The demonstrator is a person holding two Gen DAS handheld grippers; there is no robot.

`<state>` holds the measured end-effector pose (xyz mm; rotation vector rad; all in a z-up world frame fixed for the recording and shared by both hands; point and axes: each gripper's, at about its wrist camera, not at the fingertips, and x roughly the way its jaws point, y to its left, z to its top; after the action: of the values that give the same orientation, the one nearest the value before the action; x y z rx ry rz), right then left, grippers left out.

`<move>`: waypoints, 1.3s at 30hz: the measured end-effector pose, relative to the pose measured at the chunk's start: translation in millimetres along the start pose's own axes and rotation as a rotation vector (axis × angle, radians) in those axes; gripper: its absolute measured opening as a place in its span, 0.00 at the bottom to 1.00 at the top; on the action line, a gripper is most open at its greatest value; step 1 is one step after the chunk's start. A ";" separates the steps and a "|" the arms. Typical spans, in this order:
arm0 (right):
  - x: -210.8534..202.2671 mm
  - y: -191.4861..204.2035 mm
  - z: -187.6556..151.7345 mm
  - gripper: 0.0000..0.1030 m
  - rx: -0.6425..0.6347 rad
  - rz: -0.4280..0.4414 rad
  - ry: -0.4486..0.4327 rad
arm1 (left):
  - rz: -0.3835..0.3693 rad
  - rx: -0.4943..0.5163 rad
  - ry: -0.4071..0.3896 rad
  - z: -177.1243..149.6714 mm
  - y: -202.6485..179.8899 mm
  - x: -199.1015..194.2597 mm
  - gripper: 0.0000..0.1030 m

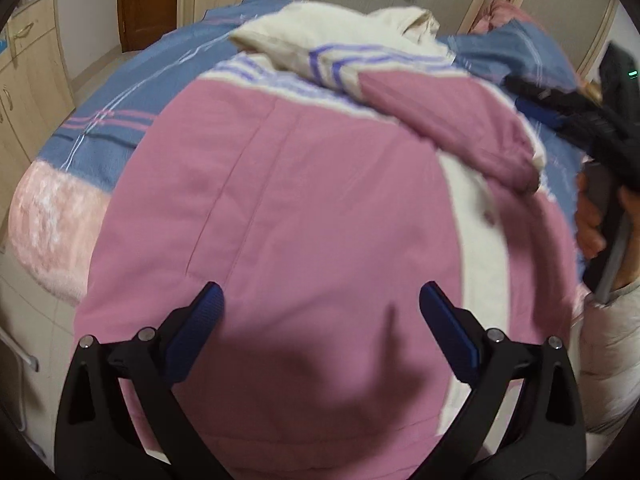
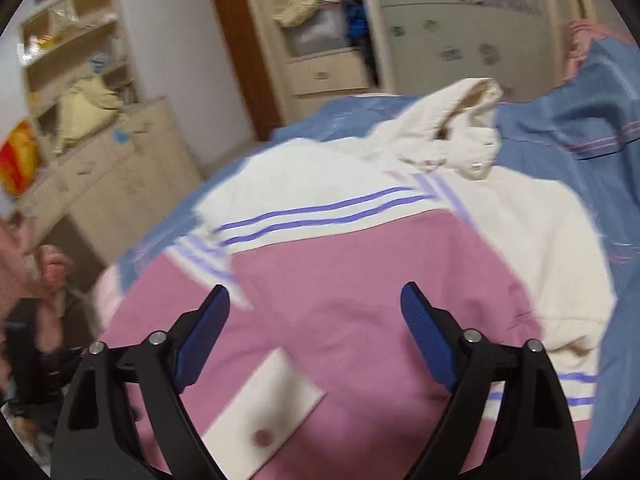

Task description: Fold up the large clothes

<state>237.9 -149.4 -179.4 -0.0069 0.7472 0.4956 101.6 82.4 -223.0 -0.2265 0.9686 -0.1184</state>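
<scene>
A pink and cream hooded jacket with purple stripes lies spread on the bed, its cream hood at the far end. One pink sleeve is folded across its right side. My left gripper is open and empty, hovering over the pink body. My right gripper is open and empty above the jacket, near a cream pocket flap with a pink button. The right gripper also shows at the right edge of the left wrist view. The hood also shows in the right wrist view.
A blue bed cover with pink and white stripes lies under the jacket, with a pink fleece blanket at its left edge. Wooden cabinets, an open wardrobe and a brown door stand around the bed.
</scene>
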 end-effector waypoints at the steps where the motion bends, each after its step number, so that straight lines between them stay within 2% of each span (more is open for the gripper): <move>1: 20.7 -7.8 1.3 0.86 0.004 -0.063 0.080 | -0.016 0.000 -0.021 3.5 -2.8 -3.3 0.97; 3: 69.2 -24.0 -10.3 0.86 0.028 -0.132 0.305 | -0.055 0.014 -0.068 17.9 -10.3 -8.5 0.97; 4: 81.2 -30.7 -16.8 0.87 0.055 -0.119 0.331 | -0.071 0.022 -0.080 26.9 -14.3 -9.1 0.97; 6: 71.0 -27.0 -12.2 0.89 0.031 -0.087 0.288 | -0.077 0.027 -0.103 43.1 -17.0 -9.1 0.97; 8: 49.4 -26.3 -0.8 0.88 0.042 0.007 0.225 | -0.074 0.031 -0.120 63.2 -19.5 -4.7 0.97; 11: 9.5 -42.3 39.7 0.88 0.113 0.169 0.074 | -0.044 0.029 -0.092 83.0 -20.3 13.4 0.97; 13: -2.4 -58.8 78.5 0.89 0.166 0.185 0.002 | -0.042 0.026 -0.045 87.0 -25.6 32.3 0.97; 16: 8.7 -91.4 138.8 0.89 0.223 0.163 -0.040 | -0.053 0.000 0.016 78.5 -26.6 60.1 0.97; 17: 18.1 -101.8 162.9 0.89 0.234 0.180 -0.059 | -0.041 0.006 0.021 76.5 -26.0 67.1 0.97; 19: 56.2 -125.6 206.4 0.89 0.326 0.215 -0.057 | 0.010 0.079 0.017 70.5 -33.0 77.7 0.97; 22: 124.7 -146.5 257.3 0.88 0.413 0.150 -0.044 | 0.080 0.159 0.016 63.9 -44.7 85.1 0.98; 25: 191.7 -163.1 288.1 0.85 0.441 -0.004 -0.025 | 0.029 0.126 0.024 67.0 -35.8 87.0 0.98; 28: 238.9 -188.7 295.1 0.85 0.512 -0.109 0.007 | -0.035 0.106 0.013 68.2 -24.5 88.8 0.98; 29: 248.5 -194.9 292.0 0.82 0.546 -0.125 0.018 | -0.036 0.117 0.008 67.4 -24.5 89.5 0.98; 31: 261.8 -206.9 285.1 0.34 0.617 -0.096 0.036 | -0.030 0.135 -0.004 65.8 -25.7 90.4 0.98; 32: 264.7 -209.9 285.3 0.06 0.639 -0.065 0.044 | -0.033 0.136 -0.007 66.1 -25.0 91.0 0.98; 35: 227.3 -186.7 292.7 0.05 0.562 0.006 -0.097 | -0.050 0.115 -0.014 68.9 -21.5 91.9 0.98; 37: 175.4 -150.0 295.4 0.05 0.447 0.108 -0.223 | -0.037 0.118 -0.024 68.1 -22.9 94.9 0.98; 39: 120.6 -103.2 284.8 0.04 0.288 0.178 -0.311 | -0.025 0.119 -0.029 67.7 -23.2 95.7 0.98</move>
<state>543.0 -138.0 -64.8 0.3996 0.5099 0.5395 211.4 50.1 -257.3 -0.1310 0.9270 -0.1947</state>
